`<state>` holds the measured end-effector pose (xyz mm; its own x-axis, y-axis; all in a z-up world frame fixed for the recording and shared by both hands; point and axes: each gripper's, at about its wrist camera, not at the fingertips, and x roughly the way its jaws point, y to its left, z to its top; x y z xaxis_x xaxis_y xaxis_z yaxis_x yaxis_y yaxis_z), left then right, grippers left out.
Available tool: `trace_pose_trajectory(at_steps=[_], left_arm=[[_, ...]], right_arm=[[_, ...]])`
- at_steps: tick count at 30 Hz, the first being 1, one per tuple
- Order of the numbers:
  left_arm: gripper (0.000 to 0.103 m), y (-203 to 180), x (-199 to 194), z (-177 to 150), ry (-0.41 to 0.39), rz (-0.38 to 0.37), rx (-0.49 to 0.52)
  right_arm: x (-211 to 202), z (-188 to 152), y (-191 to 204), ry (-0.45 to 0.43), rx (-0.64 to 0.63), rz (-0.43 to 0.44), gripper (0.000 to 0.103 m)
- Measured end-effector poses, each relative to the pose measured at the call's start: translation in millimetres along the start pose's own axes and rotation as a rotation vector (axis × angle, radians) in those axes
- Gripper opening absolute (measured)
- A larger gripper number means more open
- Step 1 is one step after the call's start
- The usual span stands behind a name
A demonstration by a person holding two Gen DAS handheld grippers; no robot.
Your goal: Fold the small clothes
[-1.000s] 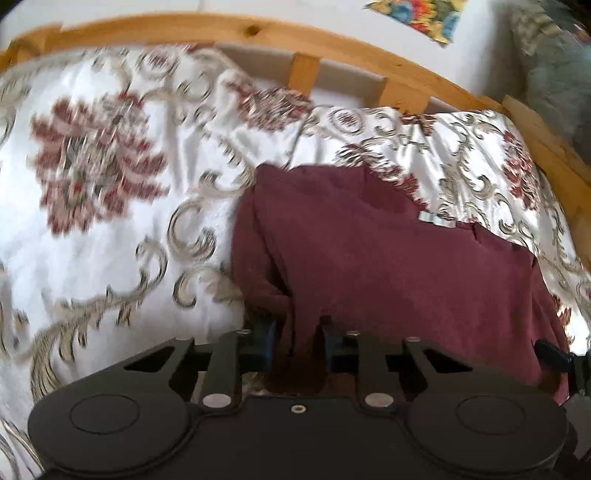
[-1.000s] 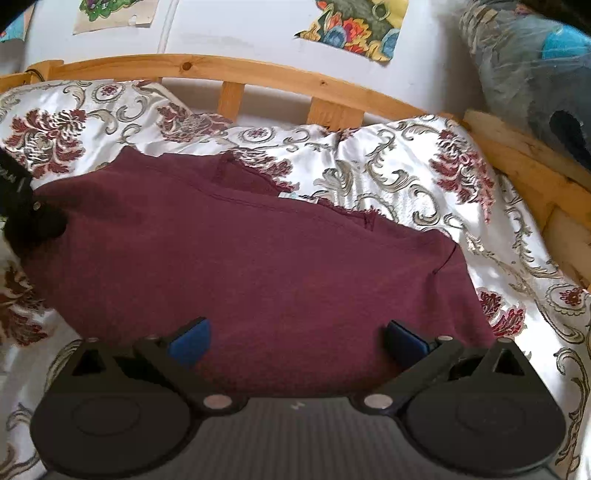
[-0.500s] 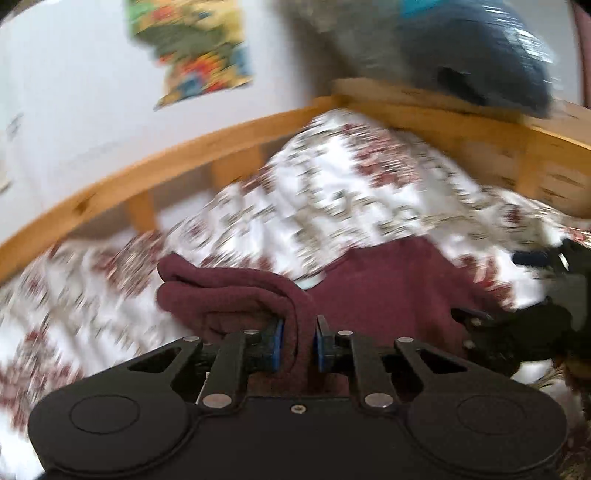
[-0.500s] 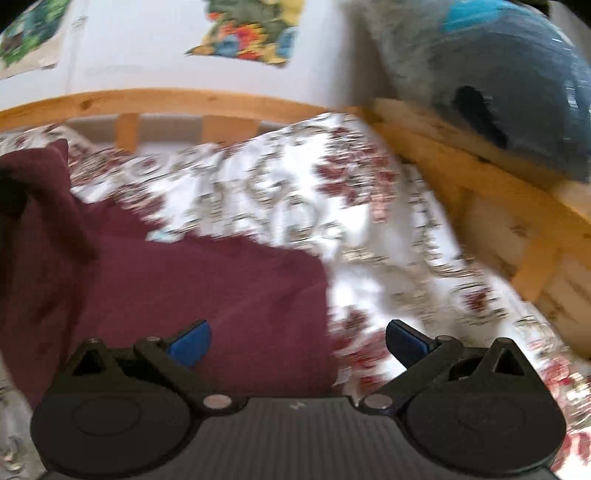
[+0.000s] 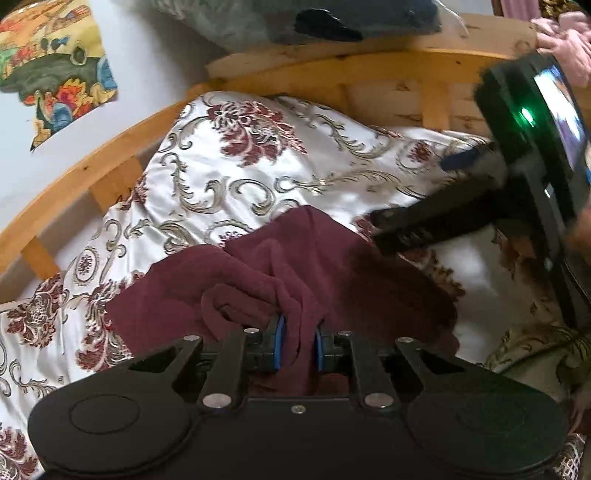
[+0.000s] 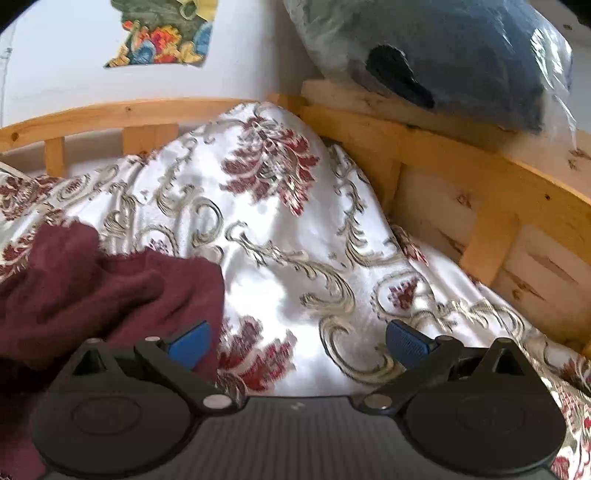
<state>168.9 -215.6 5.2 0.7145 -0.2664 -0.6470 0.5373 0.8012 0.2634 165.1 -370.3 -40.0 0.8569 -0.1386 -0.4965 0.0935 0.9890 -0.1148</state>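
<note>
Wall [image 6: 74, 88]: plain white, behind bed, 12 o'clock.
Picture [image 6: 162, 35]: colourful torn-edged paper stuck on wall, approx 11 o'clock in right view; also 10 o'clock in left view [image 5: 51, 70].
Bed frame [image 6: 461, 177]: pale wood w/ slats, curving 9 to 3 o'clock.
Bedspread [image 6: 295, 266]: shiny white, dark red flowers + grey-gold scrolls, fills centre.
Bag [image 6: 461, 55]: clear plastic w/ blue-grey bundle, on frame at 1 o'clock.
Light: daylight, sheen on the spread.

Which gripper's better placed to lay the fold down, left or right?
Left. The left gripper is shut on a bunched edge of the maroon garment. The right gripper is open, holding nothing, mostly over the floral bedspread.
</note>
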Motion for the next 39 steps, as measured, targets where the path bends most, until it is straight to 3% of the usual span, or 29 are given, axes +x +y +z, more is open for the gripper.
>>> trace_pose_trajectory(at_steps=[5, 8, 10, 13, 15, 17, 22, 26, 33, 35, 37, 39], left_arm=[[0.035, -7, -15, -8, -0.055, -0.018, 0.004], [0.053, -9, -31, -11, -0.114, -0.109, -0.021], [0.055, -16, -39, -14, -0.137, -0.116, -0.023], [0.067, -20, -49, -18, -0.157, -0.066, -0.034], [0.080, -15, -54, -23, -0.178, 0.001, -0.061], [0.084, -8, -56, -30, -0.185, 0.068, -0.086], [0.078, 7, -35, -51, -0.103, 0.198, -0.108], [0.062, 22, -20, -65, -0.036, 0.169, -0.179], [0.035, 27, -13, -70, -0.024, 0.183, -0.155], [0.032, 24, -14, -71, -0.025, 0.182, -0.141], [0.031, 20, -14, -72, -0.021, 0.182, -0.123], [0.029, 13, -15, -73, -0.021, 0.182, -0.104]], right_arm=[[1, 7, -9, -0.041, 0.070, 0.099, 0.103], [-4, 7, -26, -0.071, 0.251, 0.218, 0.103], [-4, 7, -36, -0.079, 0.355, 0.327, 0.103], [-2, 8, -42, -0.075, 0.423, 0.445, 0.103], [3, 9, -40, -0.051, 0.439, 0.525, 0.102], [8, 9, -35, -0.022, 0.464, 0.581, 0.097], [20, 7, -9, 0.049, 0.445, 0.668, 0.085], [34, 6, 16, 0.106, 0.400, 0.717, 0.078], [65, 8, 35, 0.193, 0.390, 0.747, 0.079], [72, 11, 36, 0.195, 0.401, 0.753, 0.077], [76, 14, 39, 0.195, 0.384, 0.741, 0.064], [78, 16, 44, 0.208, 0.353, 0.723, 0.046]])
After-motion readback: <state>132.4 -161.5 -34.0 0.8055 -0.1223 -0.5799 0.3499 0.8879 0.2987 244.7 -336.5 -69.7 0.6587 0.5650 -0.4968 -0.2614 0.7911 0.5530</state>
